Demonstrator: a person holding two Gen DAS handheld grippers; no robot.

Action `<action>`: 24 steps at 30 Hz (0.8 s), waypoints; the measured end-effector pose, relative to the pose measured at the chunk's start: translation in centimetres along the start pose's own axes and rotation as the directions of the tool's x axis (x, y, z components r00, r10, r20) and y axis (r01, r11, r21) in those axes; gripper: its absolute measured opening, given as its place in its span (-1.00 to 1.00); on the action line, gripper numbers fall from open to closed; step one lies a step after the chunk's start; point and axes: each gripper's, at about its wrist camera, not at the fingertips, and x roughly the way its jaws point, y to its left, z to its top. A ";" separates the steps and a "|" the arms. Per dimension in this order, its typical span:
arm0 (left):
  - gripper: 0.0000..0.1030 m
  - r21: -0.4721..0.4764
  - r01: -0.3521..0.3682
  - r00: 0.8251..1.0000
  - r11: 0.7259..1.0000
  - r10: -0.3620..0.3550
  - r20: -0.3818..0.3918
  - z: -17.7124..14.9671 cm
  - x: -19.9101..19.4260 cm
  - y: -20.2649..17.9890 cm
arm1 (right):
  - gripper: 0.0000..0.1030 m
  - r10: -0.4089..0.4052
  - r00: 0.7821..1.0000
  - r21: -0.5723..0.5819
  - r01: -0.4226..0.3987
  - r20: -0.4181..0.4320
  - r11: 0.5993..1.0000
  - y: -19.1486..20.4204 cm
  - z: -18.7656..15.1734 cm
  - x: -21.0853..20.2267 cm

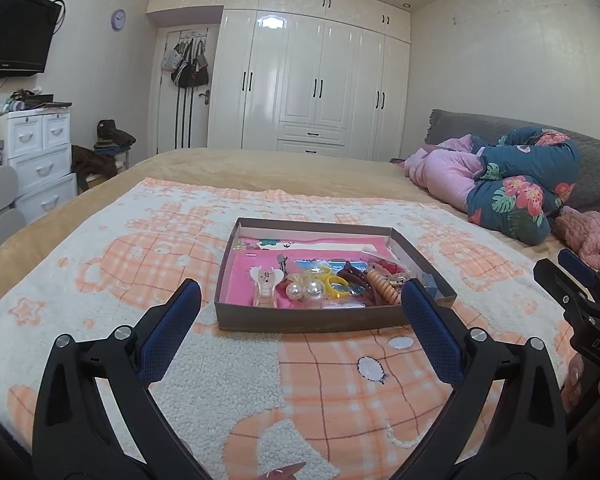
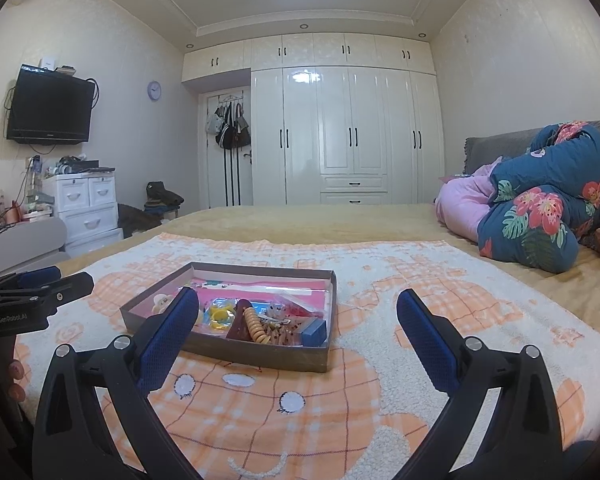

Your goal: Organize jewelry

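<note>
Both claws wide, empty; box (image 1: 320, 322) of small, light, slippery trinkets mid-bed, so pinch pearl bobble (image 1: 305, 290) at its band.

blanket (image 1: 100, 280): white fleece checked in orange | box (image 1: 300, 322): brown walls, pink lining | yellow rings (image 1: 334, 282) and two pearl-white beads (image 1: 305, 290) seen inside | finger pads (image 1: 172, 332): blue on black | quilt (image 2: 540, 216): teal, printed with red flowers
</note>
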 end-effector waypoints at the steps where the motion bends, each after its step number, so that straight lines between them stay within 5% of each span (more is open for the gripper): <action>1: 0.78 0.001 -0.002 1.000 1.000 0.002 0.000 0.0 0.0 0.0 | 0.88 0.001 1.000 -0.001 -0.001 0.000 1.000 0.0 0.0 0.0; 24: 0.78 0.001 -0.001 1.000 1.000 0.001 0.001 0.0 0.0 0.0 | 0.88 -0.002 1.000 -0.007 0.002 0.001 1.000 0.2 0.0 0.1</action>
